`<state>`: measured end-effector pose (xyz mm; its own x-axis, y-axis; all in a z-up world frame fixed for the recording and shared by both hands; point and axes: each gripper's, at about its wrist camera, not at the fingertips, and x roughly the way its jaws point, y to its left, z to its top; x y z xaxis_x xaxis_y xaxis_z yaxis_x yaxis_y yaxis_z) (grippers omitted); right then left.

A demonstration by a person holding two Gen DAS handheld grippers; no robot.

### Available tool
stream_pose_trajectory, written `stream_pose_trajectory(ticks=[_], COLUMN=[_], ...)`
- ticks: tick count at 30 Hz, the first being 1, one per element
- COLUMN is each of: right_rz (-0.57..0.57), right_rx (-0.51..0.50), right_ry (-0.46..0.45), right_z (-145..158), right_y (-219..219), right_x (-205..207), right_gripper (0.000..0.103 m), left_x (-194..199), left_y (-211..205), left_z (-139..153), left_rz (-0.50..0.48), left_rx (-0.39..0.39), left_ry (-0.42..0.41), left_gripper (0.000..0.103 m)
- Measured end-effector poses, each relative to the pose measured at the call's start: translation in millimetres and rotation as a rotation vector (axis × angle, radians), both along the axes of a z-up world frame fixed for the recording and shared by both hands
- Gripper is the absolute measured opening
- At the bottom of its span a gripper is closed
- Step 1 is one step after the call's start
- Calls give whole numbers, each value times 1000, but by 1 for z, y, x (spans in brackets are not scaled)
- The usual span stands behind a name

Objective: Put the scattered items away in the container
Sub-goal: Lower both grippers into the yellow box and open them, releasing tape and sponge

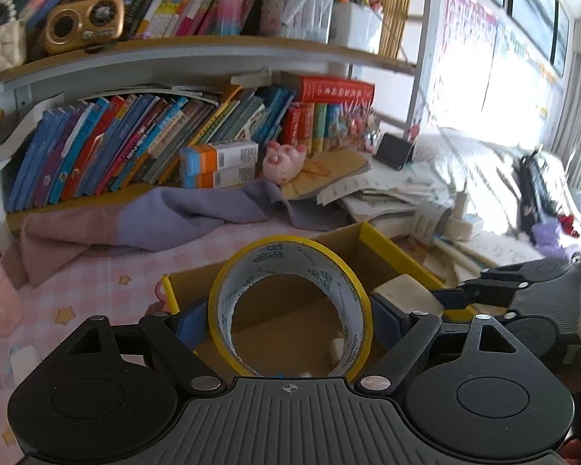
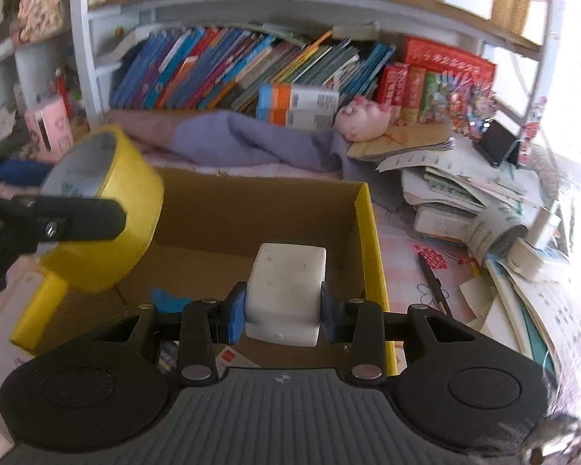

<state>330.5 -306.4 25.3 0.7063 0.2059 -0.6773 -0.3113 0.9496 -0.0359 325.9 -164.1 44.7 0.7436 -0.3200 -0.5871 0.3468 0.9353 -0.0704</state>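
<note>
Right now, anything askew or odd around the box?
Nothing damaged or spilled. Clutter only: a black pen lies loose on the pink cover right of the yellow box, beside a slumped paper pile; a purple cloth lies crumpled behind.

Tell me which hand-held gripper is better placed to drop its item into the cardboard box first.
Right, probably. The right hand-held gripper holds the white block directly above the open cardboard box. The left hand-held gripper holds the yellow tape roll over the box's left edge, partly outside it.
</note>
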Motion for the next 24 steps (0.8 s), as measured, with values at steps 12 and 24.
stream_pose_trajectory(ticks=[12,24], right_rz=[186,261], right_rx=[-93,-121], right_ry=[169,282], right_z=[-26,-44], right_y=[16,25], right_x=[47,57], right_gripper=[36,36], left_x=[59,73], left_y=[-28,-44], left_z=[-36,-63], left_rz=[-53,-92], left_rx=[167,275], left_ry=[128,221], left_gripper=[86,86])
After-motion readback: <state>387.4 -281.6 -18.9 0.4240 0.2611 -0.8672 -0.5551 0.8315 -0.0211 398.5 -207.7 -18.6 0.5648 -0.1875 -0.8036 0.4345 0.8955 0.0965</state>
